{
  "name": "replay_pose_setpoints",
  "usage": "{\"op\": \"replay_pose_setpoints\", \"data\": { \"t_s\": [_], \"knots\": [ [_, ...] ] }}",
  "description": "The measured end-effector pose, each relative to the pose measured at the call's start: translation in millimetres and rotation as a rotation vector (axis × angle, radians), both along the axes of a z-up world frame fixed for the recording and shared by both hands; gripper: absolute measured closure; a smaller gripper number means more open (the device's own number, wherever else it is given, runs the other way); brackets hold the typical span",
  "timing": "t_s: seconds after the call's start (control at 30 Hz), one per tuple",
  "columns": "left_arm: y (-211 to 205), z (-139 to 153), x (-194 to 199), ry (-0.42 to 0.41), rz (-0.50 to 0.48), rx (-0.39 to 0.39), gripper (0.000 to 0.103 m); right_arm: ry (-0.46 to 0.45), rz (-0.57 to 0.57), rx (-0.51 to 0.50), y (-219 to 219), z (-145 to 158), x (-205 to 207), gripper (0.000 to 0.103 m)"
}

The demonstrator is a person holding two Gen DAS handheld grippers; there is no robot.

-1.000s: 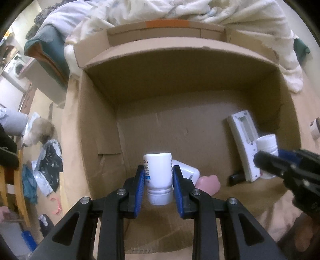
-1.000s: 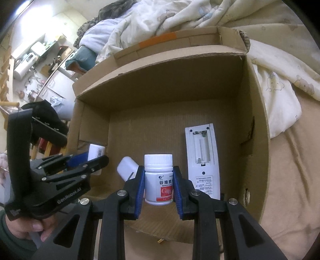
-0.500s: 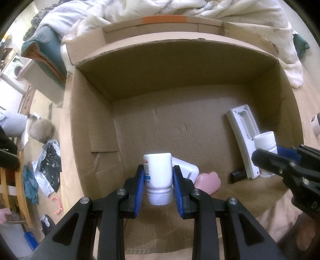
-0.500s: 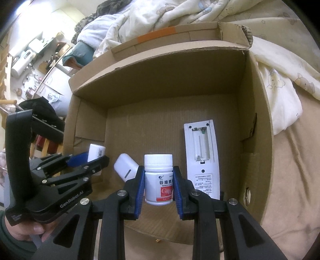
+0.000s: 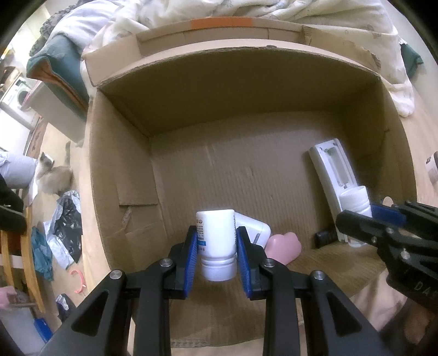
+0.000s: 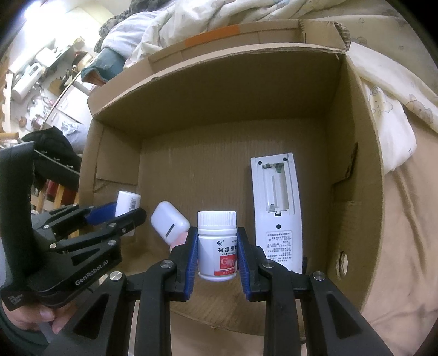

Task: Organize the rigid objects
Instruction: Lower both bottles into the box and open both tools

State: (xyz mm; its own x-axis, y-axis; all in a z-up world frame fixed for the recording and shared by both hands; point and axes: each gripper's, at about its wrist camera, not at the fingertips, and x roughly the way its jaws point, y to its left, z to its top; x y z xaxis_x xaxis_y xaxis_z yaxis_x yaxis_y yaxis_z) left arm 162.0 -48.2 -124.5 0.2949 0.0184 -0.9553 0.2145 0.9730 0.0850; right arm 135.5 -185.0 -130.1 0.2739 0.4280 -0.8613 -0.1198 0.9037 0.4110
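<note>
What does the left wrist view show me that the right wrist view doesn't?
Only the left wrist view: the left tool gripping a white bottle cap-down, a pink object, and a cat on the floor outside.
Only the right wrist view: the label on the pill bottle in the right tool, and the hand.
Both: the cardboard box, the remote lying back-up, and the white case.

rumpled duvet [image 5: 246, 11] (white), washing machine [image 5: 16, 94]
</note>
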Motion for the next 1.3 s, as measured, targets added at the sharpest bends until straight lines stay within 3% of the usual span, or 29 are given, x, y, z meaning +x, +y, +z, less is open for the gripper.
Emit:
{"op": "replay_pose_setpoints", "data": {
  "t_s": [0.4, 0.47, 0.53, 0.57, 0.6, 0.7, 0.83, 1.3],
  "knots": [
    [3, 0, 3, 0.013, 0.000, -0.014, 0.076, 0.006, -0.020, 0.013, -1, -3, 3, 0.074],
    [4, 2, 2, 0.009, 0.003, -0.019, 0.068, -0.010, -0.022, 0.017, -2, 1, 3, 0.071],
    [4, 5, 1, -0.012, 0.008, -0.019, 0.042, -0.031, -0.022, 0.018, -4, 6, 2, 0.069],
    [4, 8, 0, -0.029, 0.008, -0.020, 0.039, -0.036, -0.022, 0.018, -4, 8, 2, 0.069],
    [3, 10, -1, -0.046, 0.007, -0.016, 0.039, -0.041, -0.023, 0.020, -5, 9, 1, 0.067],
    [4, 15, -3, -0.070, 0.009, -0.004, 0.039, -0.064, -0.038, 0.041, -9, 15, -1, 0.031],
    [7, 16, -5, -0.071, 0.021, -0.018, 0.039, -0.082, -0.080, 0.056, -19, 22, -1, 0.011],
    [8, 31, -16, -0.114, 0.012, -0.027, 0.039, -0.145, -0.159, 0.062, -35, 35, -8, 0.002]
  ]
}}
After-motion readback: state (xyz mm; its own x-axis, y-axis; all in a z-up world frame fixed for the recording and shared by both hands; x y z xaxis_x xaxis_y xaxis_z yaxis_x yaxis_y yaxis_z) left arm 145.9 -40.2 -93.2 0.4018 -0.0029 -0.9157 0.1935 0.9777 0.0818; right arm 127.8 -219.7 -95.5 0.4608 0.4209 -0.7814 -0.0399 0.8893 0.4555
